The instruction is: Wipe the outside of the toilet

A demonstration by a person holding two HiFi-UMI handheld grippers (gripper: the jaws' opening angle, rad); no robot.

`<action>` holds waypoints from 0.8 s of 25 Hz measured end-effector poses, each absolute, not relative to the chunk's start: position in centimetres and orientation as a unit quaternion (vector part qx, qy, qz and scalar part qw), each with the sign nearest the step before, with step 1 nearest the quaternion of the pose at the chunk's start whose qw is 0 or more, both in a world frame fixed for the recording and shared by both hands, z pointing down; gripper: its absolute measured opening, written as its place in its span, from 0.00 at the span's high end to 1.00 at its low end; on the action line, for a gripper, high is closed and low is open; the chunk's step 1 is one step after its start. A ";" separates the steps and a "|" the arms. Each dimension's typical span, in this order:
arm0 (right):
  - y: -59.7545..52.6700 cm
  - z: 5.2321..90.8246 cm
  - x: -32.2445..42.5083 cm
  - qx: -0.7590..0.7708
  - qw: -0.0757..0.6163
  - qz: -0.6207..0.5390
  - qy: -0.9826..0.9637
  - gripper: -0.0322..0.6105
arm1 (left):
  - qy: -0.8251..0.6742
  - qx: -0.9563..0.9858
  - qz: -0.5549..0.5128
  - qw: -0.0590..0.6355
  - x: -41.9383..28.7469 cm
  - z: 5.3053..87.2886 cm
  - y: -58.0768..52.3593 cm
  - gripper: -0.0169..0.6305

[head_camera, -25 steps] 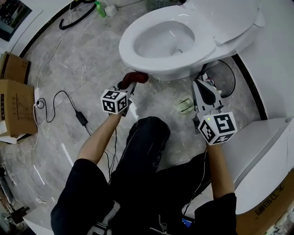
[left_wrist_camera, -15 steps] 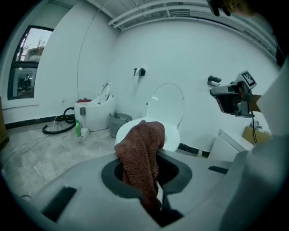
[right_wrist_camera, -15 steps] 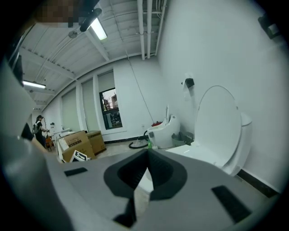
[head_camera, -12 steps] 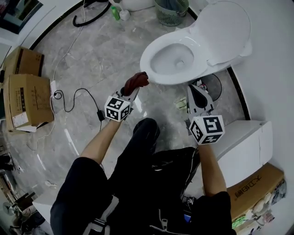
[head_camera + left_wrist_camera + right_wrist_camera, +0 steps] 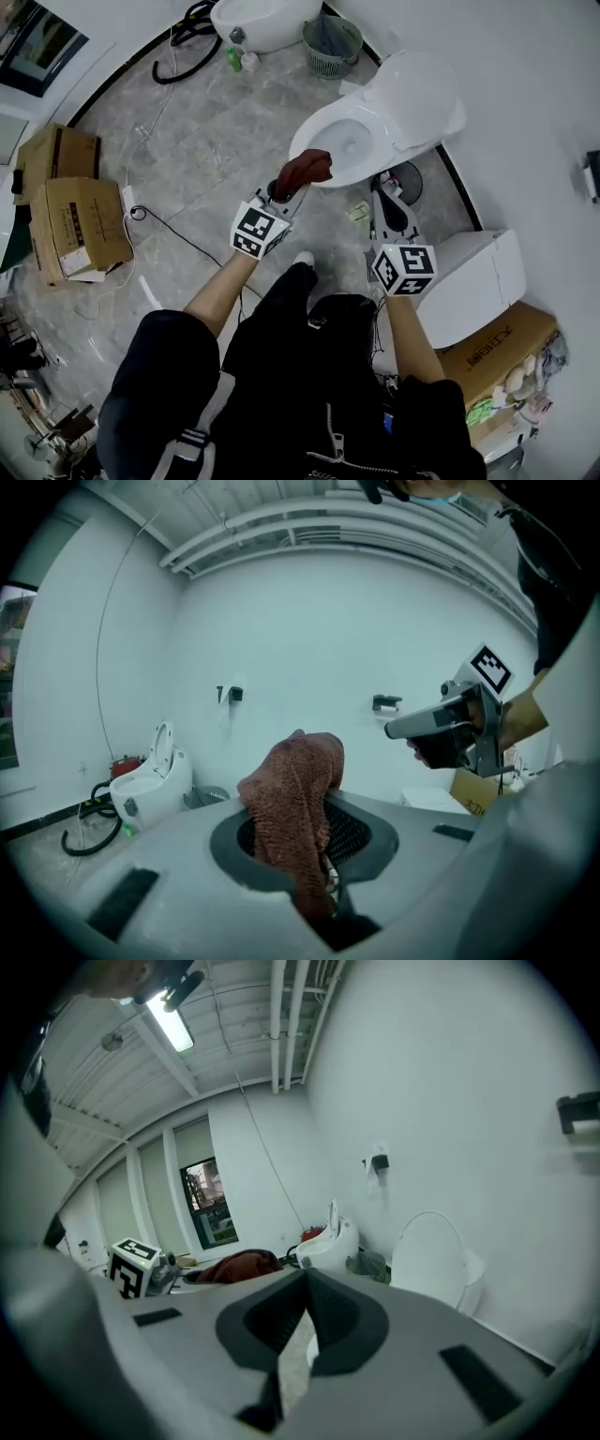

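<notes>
Your left claw [image 5: 286,193] clamps the brown cloth [image 5: 306,170], toilet [image 5: 412,98] just ahead — right claw [image 5: 381,195] clenched empty, grey marble floor [image 5: 187,159] beneath both.

Two grippers, the left gripper [image 5: 281,195] and right gripper [image 5: 379,197], one cloth [image 5: 305,171], two toilets [image 5: 375,131] [image 5: 253,19], three cardboard boxes [image 5: 80,230] [image 5: 56,155] [image 5: 497,352], one basket [image 5: 333,42], one green bottle [image 5: 232,58], one black hose [image 5: 183,56], one floor cable [image 5: 164,228], one person [image 5: 309,375].
</notes>
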State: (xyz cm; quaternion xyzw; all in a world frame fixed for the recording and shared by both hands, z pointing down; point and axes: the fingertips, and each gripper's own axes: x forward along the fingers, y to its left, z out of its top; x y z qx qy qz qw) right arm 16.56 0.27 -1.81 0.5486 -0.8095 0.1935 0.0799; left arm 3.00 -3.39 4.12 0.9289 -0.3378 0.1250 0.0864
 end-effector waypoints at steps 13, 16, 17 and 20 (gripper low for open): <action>3.8 -10.9 17.3 0.600 0.046 0.132 -0.788 0.95 | -0.315 0.942 0.098 0.066 4.5 -5.1 -0.8 0.86; 4.6 -11.9 16.9 0.597 0.041 0.117 -0.793 0.95 | -0.316 0.943 0.093 0.055 4.7 -6.3 -0.2 0.86; 4.8 -12.2 16.9 0.596 0.038 0.112 -0.794 0.95 | -0.317 0.943 0.091 0.053 4.8 -6.7 -0.1 0.86; 5.2 -12.8 17.1 0.595 0.035 0.104 -0.796 0.95 | -0.323 0.942 0.084 0.048 5.2 -7.7 0.0 0.86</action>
